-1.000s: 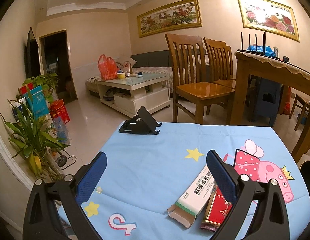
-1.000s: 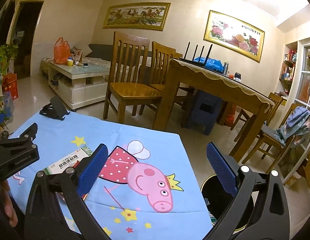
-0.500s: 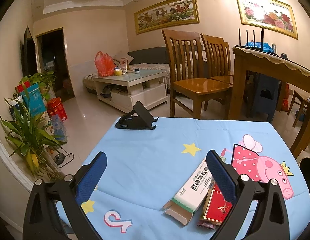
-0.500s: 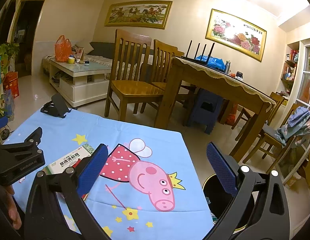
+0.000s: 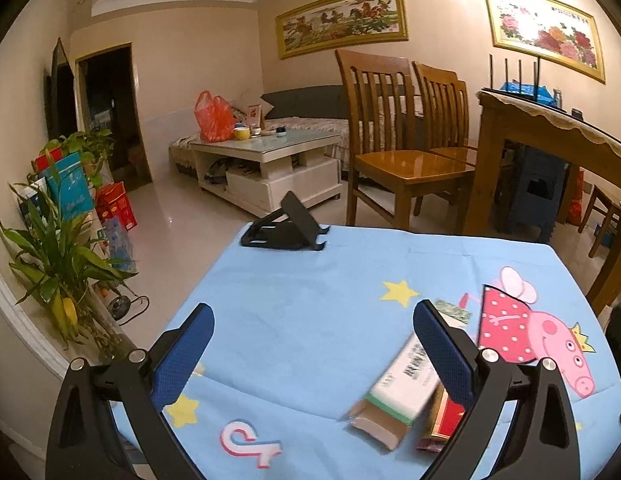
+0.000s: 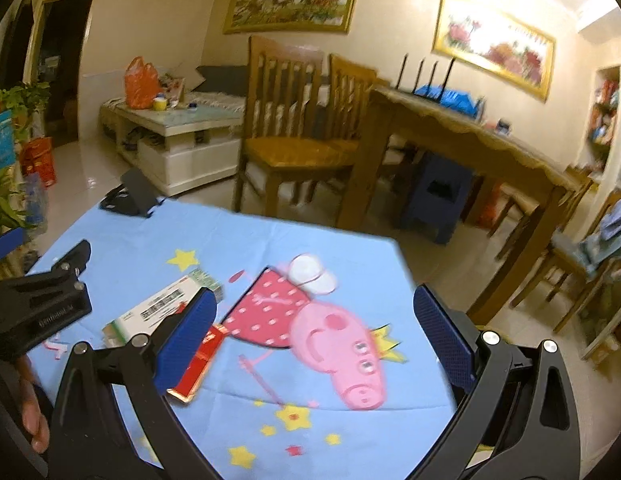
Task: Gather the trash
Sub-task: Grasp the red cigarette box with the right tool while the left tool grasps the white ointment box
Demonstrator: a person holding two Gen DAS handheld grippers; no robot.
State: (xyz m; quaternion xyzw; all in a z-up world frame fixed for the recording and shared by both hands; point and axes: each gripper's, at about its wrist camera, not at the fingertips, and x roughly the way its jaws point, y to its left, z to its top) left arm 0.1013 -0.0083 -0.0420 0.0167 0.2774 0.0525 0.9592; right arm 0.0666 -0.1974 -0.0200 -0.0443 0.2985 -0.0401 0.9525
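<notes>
Blue cloth [image 5: 310, 320] printed with yellow stars and a pink pig in a red spotted dress covers the counter [image 6: 246, 232]; near its front edge, in the left wrist view, a TikTok-style note logo [image 5: 250, 442].

Trash: a long white-and-green carton [image 5: 406, 384] lies flat on the cloth, one end flap open toward the front edge. Chinese characters run down its face in the left wrist view, too blurred to read; a barcode shows on its side in the right wrist view [image 6: 162, 308]. A red packet with gold edging [image 5: 446, 416] lies just beside it, touching or partly under it; its print is unreadable.

Left hand-held gripper [image 5: 312, 346]: fingers spread wide, nothing between them, held low over the near part of the cloth. Its right blue pad [image 5: 442, 352] overlaps the carton in view; contact cannot be told. In the right wrist view the black body of this gripper carries pale lettering [image 6: 56, 314], not legible, with bare fingers of the person's hand [image 6: 32, 420] below it.

Right hand-held gripper [image 6: 312, 344]: fingers likewise wide apart and empty, pointing over the pig print, its left pad [image 6: 186, 344] in front of the red packet [image 6: 198, 364].

A black folding phone stand [image 5: 286, 228] sits at the far edge of the cloth, well apart from the trash.
</notes>
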